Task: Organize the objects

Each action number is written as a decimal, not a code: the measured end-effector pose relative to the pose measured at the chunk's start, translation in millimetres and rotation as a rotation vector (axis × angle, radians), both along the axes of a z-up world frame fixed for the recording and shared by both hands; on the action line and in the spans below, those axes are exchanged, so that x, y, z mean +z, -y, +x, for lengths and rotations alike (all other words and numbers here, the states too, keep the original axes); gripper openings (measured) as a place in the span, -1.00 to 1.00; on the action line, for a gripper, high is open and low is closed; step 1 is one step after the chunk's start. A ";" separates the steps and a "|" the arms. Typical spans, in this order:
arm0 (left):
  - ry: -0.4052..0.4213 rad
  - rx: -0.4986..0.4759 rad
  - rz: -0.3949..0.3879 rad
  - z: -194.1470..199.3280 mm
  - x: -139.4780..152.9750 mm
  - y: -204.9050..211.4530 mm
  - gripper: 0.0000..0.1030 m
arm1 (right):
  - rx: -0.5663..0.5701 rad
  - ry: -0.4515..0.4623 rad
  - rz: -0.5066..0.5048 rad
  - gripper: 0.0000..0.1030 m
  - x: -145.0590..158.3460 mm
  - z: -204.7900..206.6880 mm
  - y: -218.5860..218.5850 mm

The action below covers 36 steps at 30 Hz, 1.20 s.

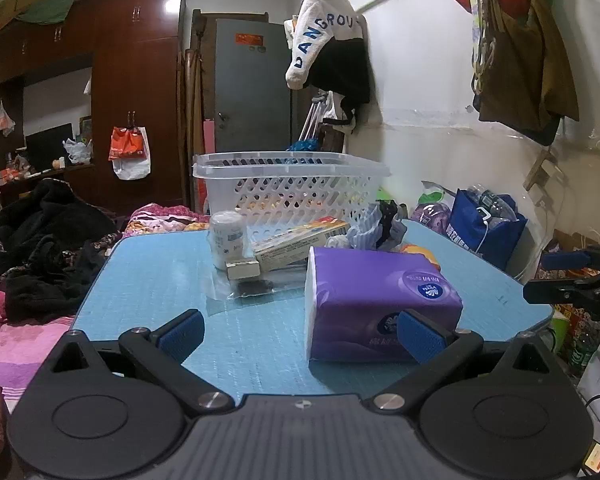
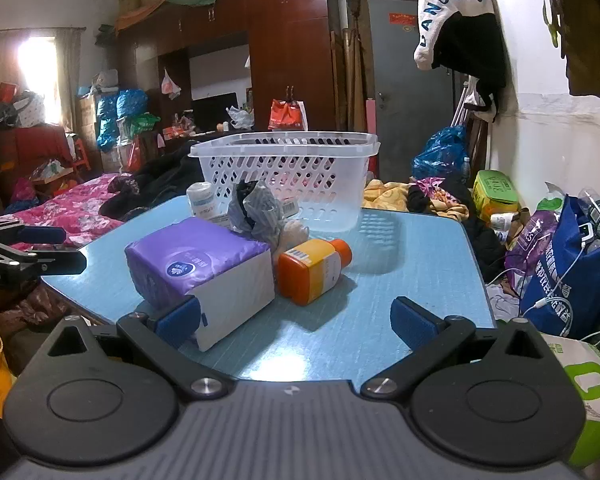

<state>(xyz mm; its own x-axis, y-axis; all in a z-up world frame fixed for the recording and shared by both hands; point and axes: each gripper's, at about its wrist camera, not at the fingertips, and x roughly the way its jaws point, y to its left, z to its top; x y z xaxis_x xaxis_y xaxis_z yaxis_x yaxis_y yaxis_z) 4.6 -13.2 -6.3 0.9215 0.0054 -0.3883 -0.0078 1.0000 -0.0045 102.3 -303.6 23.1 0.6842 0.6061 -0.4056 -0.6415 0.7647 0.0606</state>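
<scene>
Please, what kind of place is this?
Most likely a cluttered home bedroom: a bed with a pink floral quilt, a tall brown wardrobe, and clothes hanging on the wall.

At the bottom of the frame the right claw (image 2: 296,318) is seen spread wide above the blue counter (image 2: 412,264). A purple tissue pack (image 2: 196,264) is seen at centre left, an orange bottle (image 2: 314,270) lying beside it, a white basket (image 2: 288,172) behind.
</scene>
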 end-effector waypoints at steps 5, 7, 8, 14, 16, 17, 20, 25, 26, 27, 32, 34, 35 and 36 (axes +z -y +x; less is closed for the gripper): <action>0.000 0.000 0.000 0.1 0.7 0.7 1.00 | 0.000 -0.002 0.000 1.00 -0.3 0.1 0.1; 0.001 0.001 0.001 0.0 0.7 0.8 1.00 | -0.001 -0.003 0.001 1.00 -0.1 0.2 0.8; 0.000 0.002 0.002 0.4 0.8 1.0 1.00 | -0.001 -0.002 0.000 1.00 0.1 0.1 0.8; 0.000 -0.001 0.003 0.4 0.7 1.9 1.00 | 0.000 -0.001 0.000 1.00 0.8 0.6 1.7; -0.001 -0.001 0.002 0.3 0.4 2.0 1.00 | 0.000 -0.002 0.001 1.00 0.7 0.5 1.8; -0.001 -0.002 0.003 0.3 0.4 2.3 1.00 | 0.000 -0.002 0.001 1.00 0.6 0.5 1.7; -0.002 -0.002 0.004 0.0 0.2 2.9 1.00 | 0.000 -0.004 0.001 1.00 0.8 0.5 1.8; -0.002 -0.002 0.005 0.0 0.1 3.5 1.00 | 0.002 -0.004 -0.001 1.00 0.8 0.5 1.7; -0.002 -0.002 0.005 0.0 0.0 3.7 1.00 | 0.003 -0.003 -0.001 1.00 1.1 -0.2 1.8; -0.001 -0.002 0.003 0.0 0.1 3.4 1.00 | 0.003 -0.003 -0.002 1.00 1.1 -0.3 1.8; -0.002 -0.002 0.003 0.2 -0.1 3.2 1.00 | 0.003 -0.004 -0.002 1.00 0.9 -0.3 1.7; -0.003 -0.003 0.003 0.3 -0.5 3.3 1.00 | 0.003 -0.003 -0.002 1.00 0.8 -0.3 1.6; -0.002 -0.003 0.003 0.2 -0.6 3.5 1.00 | 0.003 -0.003 -0.002 1.00 0.8 -0.3 1.6; -0.003 -0.002 0.003 0.3 -0.6 3.3 1.00 | 0.003 -0.004 -0.002 1.00 0.8 -0.5 1.9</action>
<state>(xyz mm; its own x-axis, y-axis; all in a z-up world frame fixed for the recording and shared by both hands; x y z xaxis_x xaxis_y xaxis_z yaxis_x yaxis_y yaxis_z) 5.0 -16.5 -6.9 0.9204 0.0043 -0.3909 -0.0053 1.0000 -0.0016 101.8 -305.5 23.9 0.6806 0.6073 -0.4098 -0.6437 0.7628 0.0614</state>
